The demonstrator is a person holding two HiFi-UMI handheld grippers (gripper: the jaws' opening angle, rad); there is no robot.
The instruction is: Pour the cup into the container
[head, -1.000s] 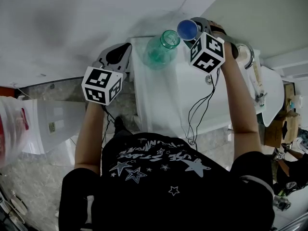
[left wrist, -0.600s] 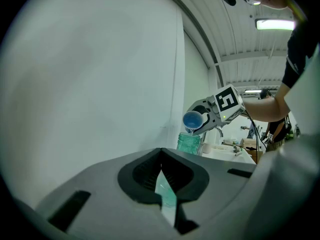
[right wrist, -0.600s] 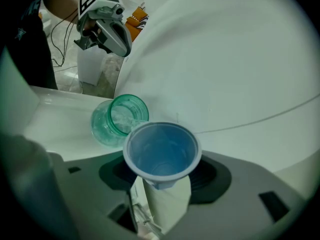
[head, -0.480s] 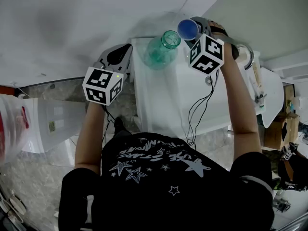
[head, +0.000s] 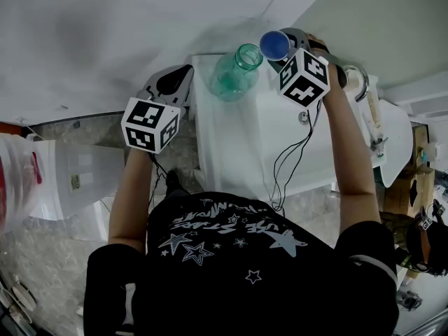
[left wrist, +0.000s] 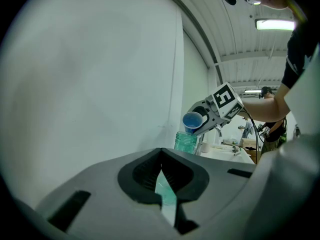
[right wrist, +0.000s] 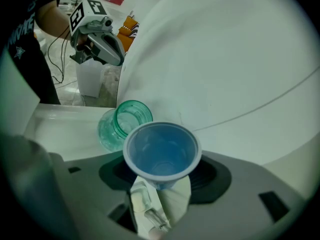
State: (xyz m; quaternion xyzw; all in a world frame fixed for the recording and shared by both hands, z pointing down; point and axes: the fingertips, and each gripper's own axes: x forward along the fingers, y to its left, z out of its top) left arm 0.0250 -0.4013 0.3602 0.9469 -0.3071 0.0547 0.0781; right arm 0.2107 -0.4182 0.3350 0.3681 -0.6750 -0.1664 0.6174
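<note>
A blue plastic cup (head: pixel 274 44) sits between the jaws of my right gripper (head: pixel 280 50), which is shut on it. In the right gripper view the cup (right wrist: pixel 162 151) shows its blue inside, and whether it holds liquid I cannot tell. A green glass jar (head: pixel 234 72) stands on the white table (head: pixel 238 138), just left of the cup. In the left gripper view the cup (left wrist: pixel 192 121) hangs tilted above the jar's mouth (left wrist: pixel 186 141). My left gripper (head: pixel 171 84) hovers left of the jar, beside the table's edge, shut and holding nothing.
A white wall runs behind the table. A faucet (head: pixel 358 75) and small items (head: pixel 378 142) lie on the counter to the right. Cables (head: pixel 287 159) hang from the right gripper over the table's front. A white bin (head: pixel 70 180) stands on the floor at left.
The right gripper with the cup has drifted very slightly to the right. The left gripper and the jar have stayed in place.
</note>
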